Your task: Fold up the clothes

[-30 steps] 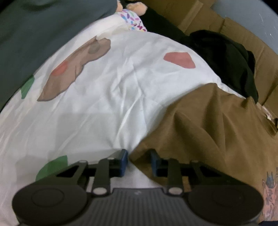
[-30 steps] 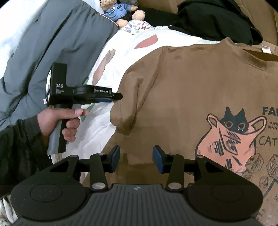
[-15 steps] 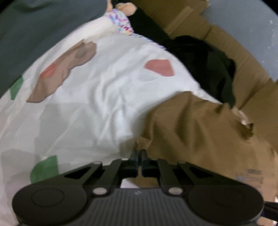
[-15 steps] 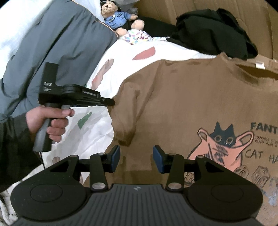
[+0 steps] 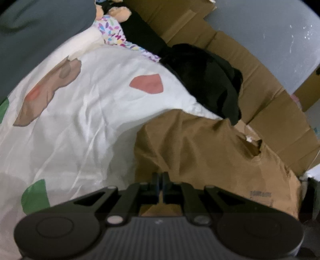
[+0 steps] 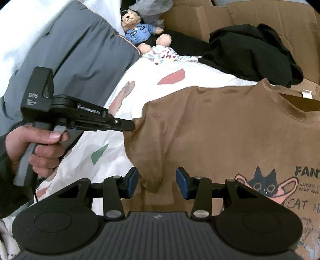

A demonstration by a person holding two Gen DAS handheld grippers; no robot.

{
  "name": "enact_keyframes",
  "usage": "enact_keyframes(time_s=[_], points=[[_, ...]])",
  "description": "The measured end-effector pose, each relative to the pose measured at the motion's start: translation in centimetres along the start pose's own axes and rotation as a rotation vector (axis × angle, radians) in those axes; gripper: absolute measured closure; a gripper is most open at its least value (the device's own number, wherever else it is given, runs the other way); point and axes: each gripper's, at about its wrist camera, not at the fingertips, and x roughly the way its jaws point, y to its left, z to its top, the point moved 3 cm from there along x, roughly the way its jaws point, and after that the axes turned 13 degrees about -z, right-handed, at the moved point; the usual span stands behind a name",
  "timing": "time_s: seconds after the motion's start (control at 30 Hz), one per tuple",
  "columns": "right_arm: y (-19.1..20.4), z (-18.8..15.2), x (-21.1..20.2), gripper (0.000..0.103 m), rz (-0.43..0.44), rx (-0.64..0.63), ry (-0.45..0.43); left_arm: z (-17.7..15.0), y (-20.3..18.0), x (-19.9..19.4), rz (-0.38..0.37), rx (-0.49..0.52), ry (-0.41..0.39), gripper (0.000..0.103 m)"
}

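Note:
A brown T-shirt (image 6: 220, 130) with a cat print (image 6: 264, 184) lies face up on a white patterned bedsheet (image 6: 160, 68). My left gripper (image 6: 128, 125), held by a person's hand (image 6: 44, 144), is shut on the edge of the shirt's sleeve and holds it up off the sheet. In the left wrist view the left gripper (image 5: 160, 178) has its fingers pressed together over the brown T-shirt (image 5: 200, 150). My right gripper (image 6: 157, 180) hovers low over the sleeve's lower fold. Its jaws are opening, with cloth between the pads but not pinched.
A black garment (image 6: 250, 46) is heaped beyond the shirt's collar, against flattened cardboard (image 6: 200, 18). A teddy bear (image 6: 136, 30) and a grey quilt (image 6: 80, 60) lie at the far left. The bedsheet (image 5: 90, 110) stretches left of the shirt.
My left gripper shut on the sleeve's edge and rose, lifting the sleeve off the sheet. The right gripper crept a little up over the shirt.

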Motion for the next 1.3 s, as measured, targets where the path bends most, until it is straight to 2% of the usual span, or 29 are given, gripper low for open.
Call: enact_keyframes(time_s=[0.2,0.47,0.57,0.67,0.77,0.83,0.87,0.9,0.97,1.03,1.13,1.3], points=[[2.0,2.2,1.0,0.050,0.001,-0.056,-0.028,0.9,-1.4,-0.3,-0.061,-0.020,-0.004,0.100],[3.9,4.3,2.1,0.050,0.009,-0.051,-0.065,1.3,-2.8,1.1,-0.167,-0.084,0.013,0.100],[4.0,4.8,2.9,0.050,-0.010,-0.040,-0.065,1.5,-3.2,1.8,-0.198,-0.097,0.024,0.100],[3.4,5.4,4.0,0.050,-0.072,-0.017,-0.068,1.7,-3.7,2.6,-0.241,-0.111,0.041,0.100],[2.7,5.7,4.9,0.050,-0.100,0.021,-0.067,1.8,-4.2,3.3,-0.274,-0.091,0.055,0.100],[2.2,6.0,5.4,0.065,-0.104,0.040,-0.067,2.0,-4.3,3.7,-0.273,-0.086,0.063,0.100],[2.0,5.9,5.8,0.088,-0.107,0.039,-0.062,2.3,-4.4,4.0,-0.262,-0.068,0.074,0.099],[1.8,5.8,6.1,0.095,-0.110,0.037,-0.056,2.4,-4.5,4.1,-0.256,-0.059,0.078,0.098],[1.5,5.6,6.4,0.100,-0.115,0.035,-0.048,3.1,-4.5,4.1,-0.227,-0.033,0.080,0.090],[0.9,5.4,6.4,0.100,-0.115,0.046,-0.054,4.4,-4.3,3.9,-0.180,0.007,0.049,0.068],[0.2,5.4,6.2,0.100,-0.108,0.059,-0.063,6.4,-3.8,4.1,-0.128,0.055,0.006,0.050],[-0.7,5.6,6.0,0.100,-0.091,0.068,-0.053,8.9,-1.7,6.9,-0.023,0.117,0.043,0.050]])
